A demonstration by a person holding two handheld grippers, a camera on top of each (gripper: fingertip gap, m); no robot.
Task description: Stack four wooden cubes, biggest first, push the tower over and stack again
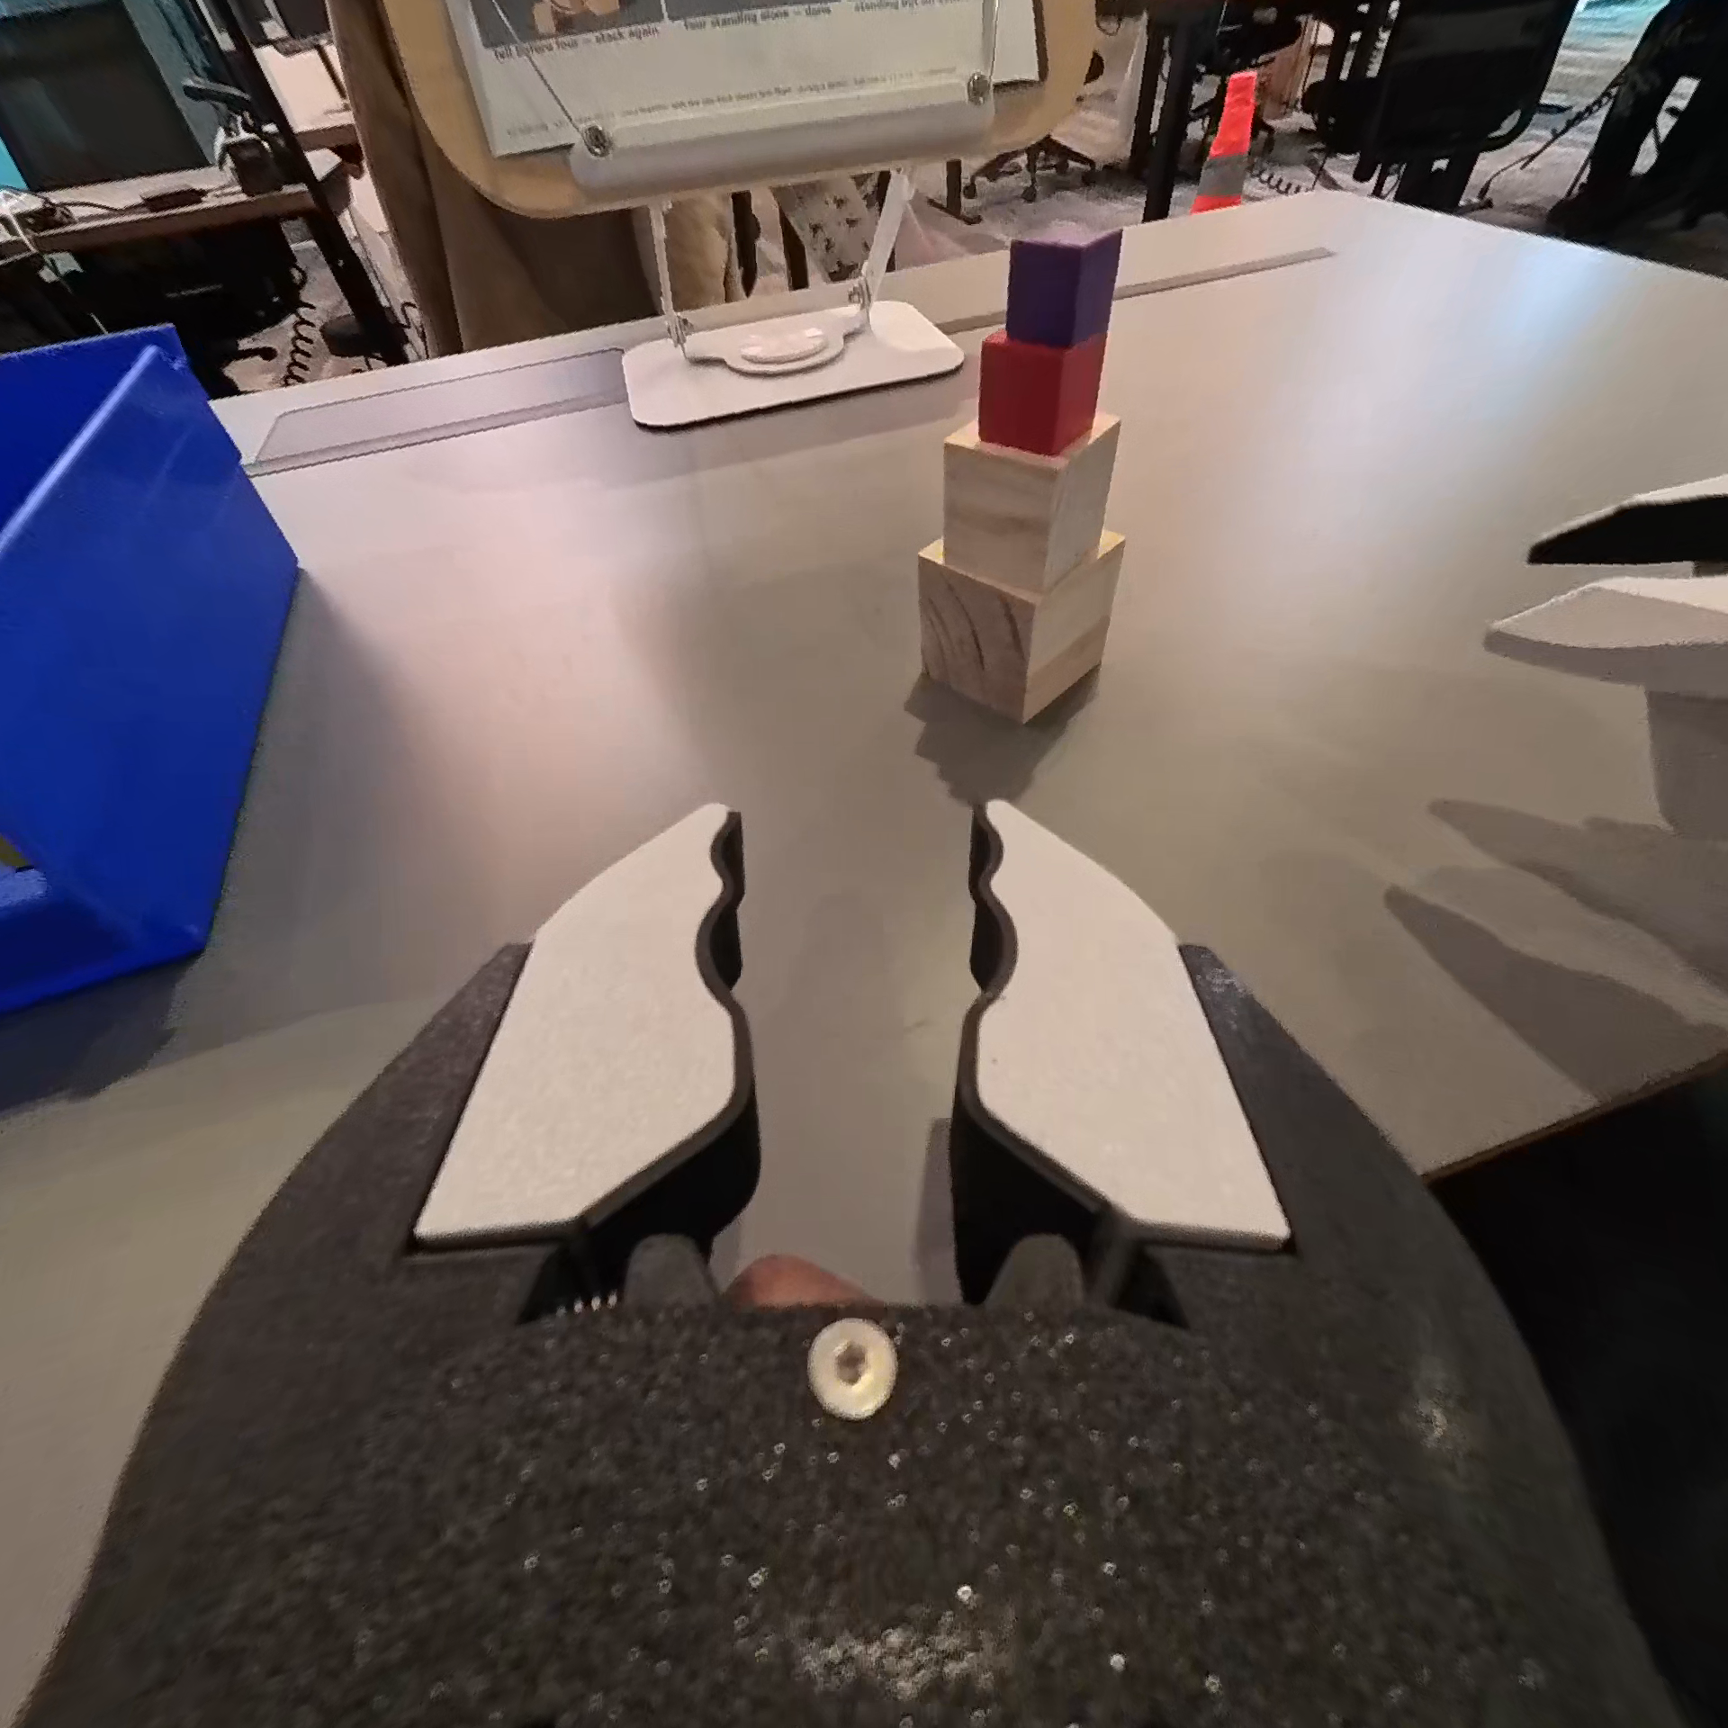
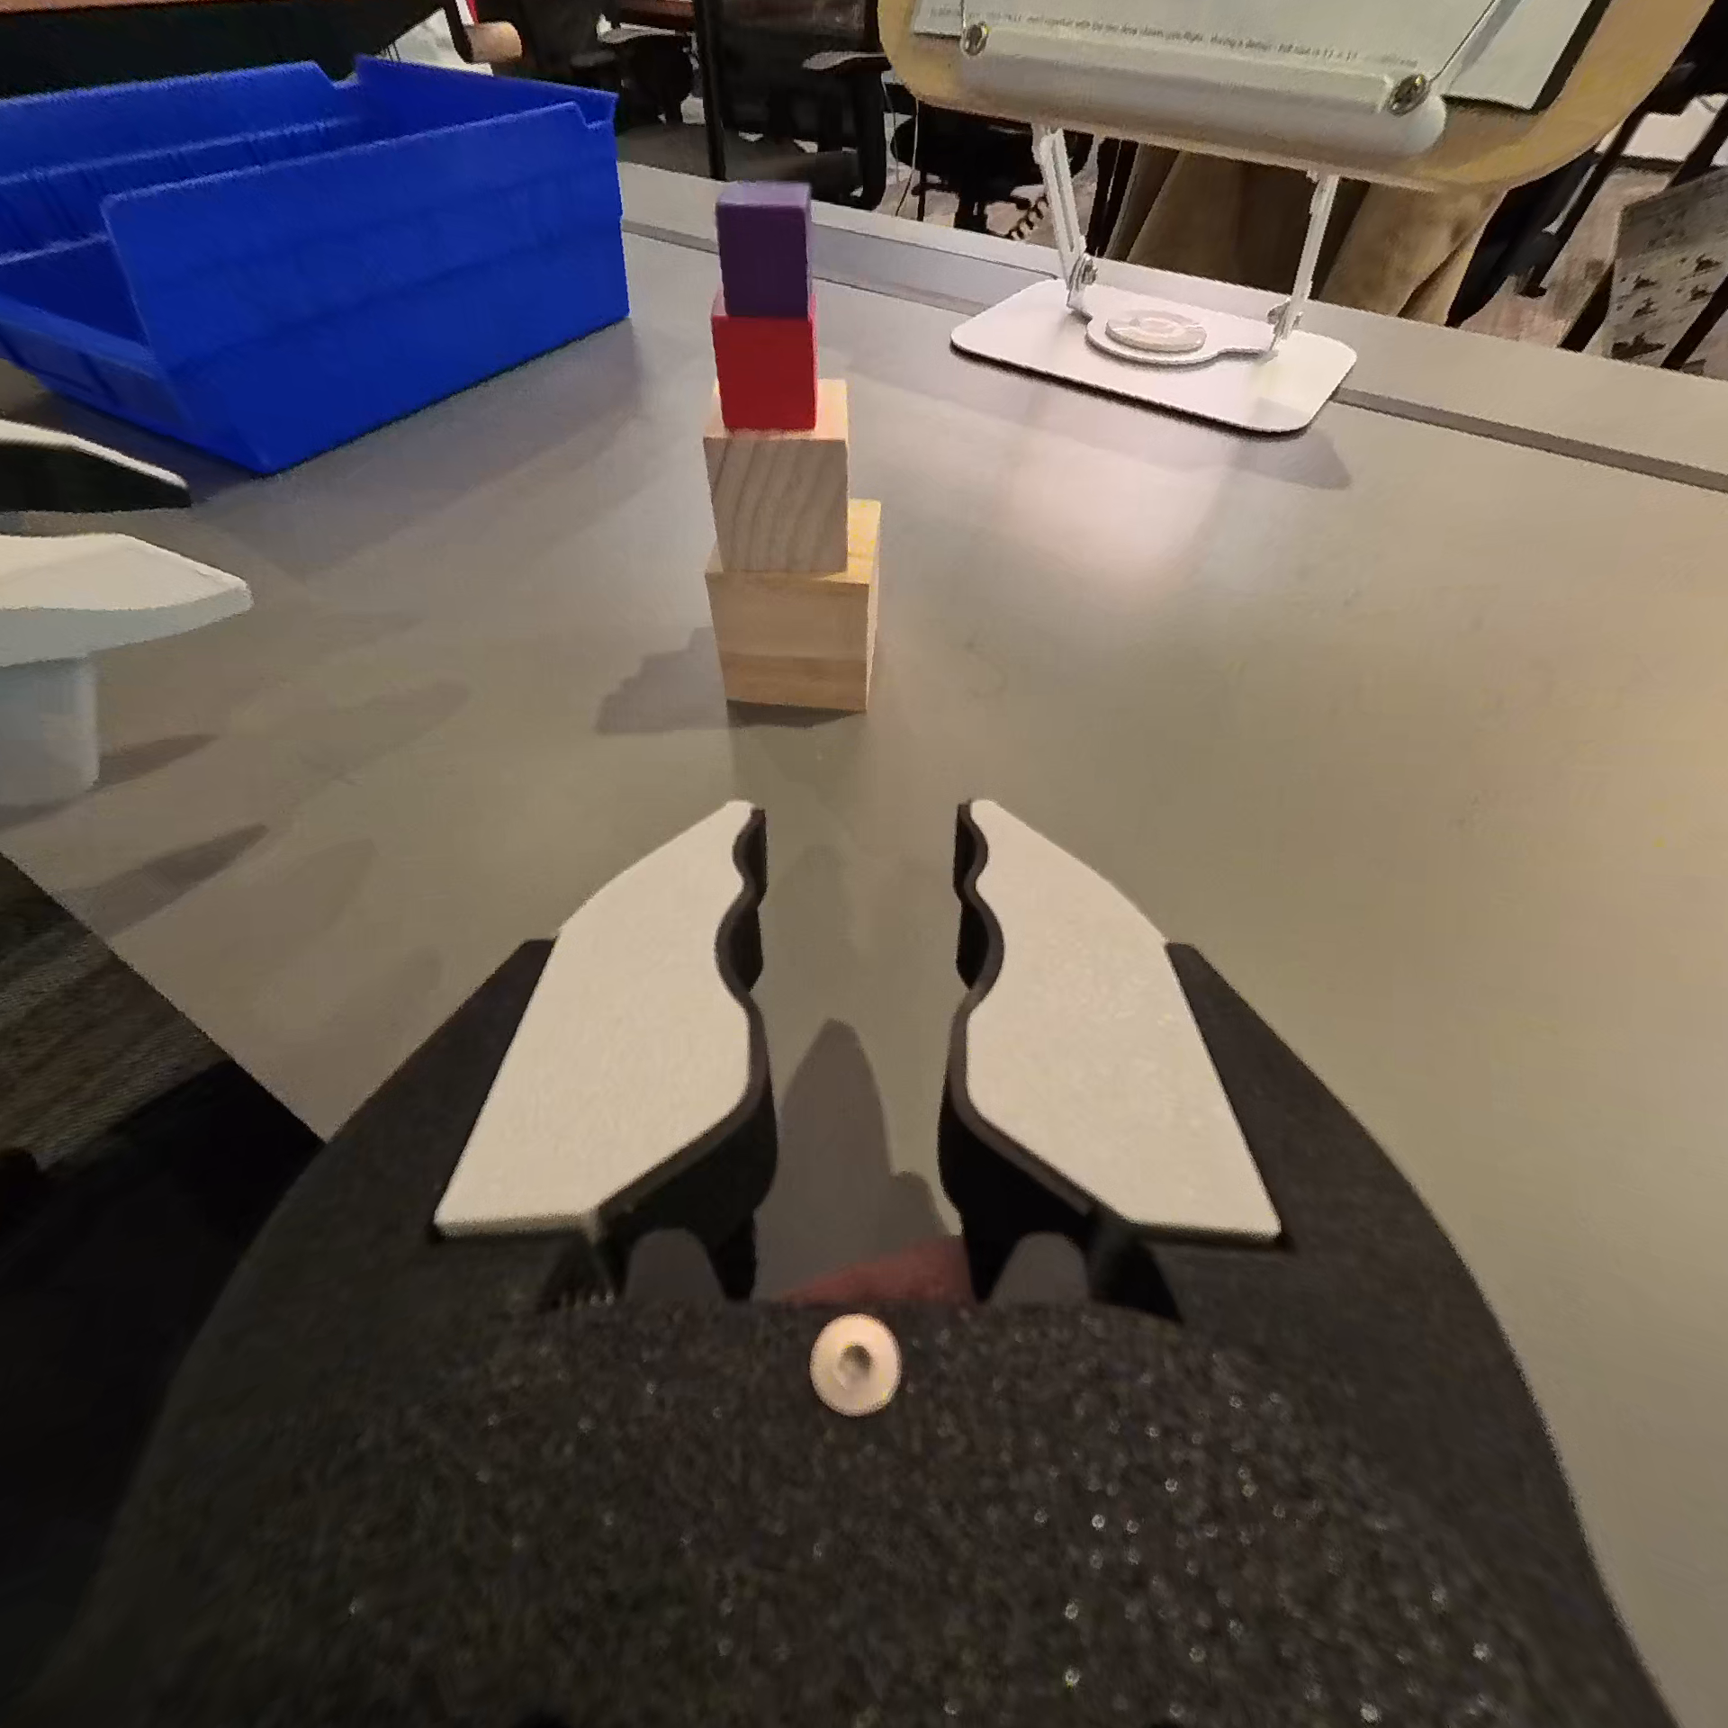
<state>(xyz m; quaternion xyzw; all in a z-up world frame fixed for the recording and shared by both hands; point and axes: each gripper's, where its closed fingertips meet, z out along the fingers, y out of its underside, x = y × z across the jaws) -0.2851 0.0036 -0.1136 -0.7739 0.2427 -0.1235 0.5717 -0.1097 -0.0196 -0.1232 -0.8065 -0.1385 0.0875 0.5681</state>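
The tower of 4 cubes is the landmark, standing upright on the grey counter [image 1: 561,655]. Left of the tower sits a blue plastic bin [image 2: 309,280], well apart from it, resting on the counter. The left gripper [image 1: 858,823] hovers above the counter on the near side of the tower, a little to its left, its jaws released with a clear gap between them and nothing in them.

The tower itself runs from the bottom up: the large pale wooden cube [image 1: 1015,636] rests on the counter, the medium pale wooden cube [image 1: 1024,510] sits on it and is set toward its far-left corner, the red cube [image 1: 1038,388] stands on that one, and the purple cube [image 1: 1061,285] tops the stack. Each cube touches the one below, and the edges are slightly turned against each other.

Behind the tower and a little to one side stands a white tablet stand [image 2: 1155,351] whose flat base lies on the counter, carrying a sheet in a clip frame.

Right of the tower, on its near side, the right gripper [image 2: 860,818] points toward it, jaws released and empty, not touching any cube. An orange traffic cone [image 1: 1230,140] stands on the floor far behind the tower.
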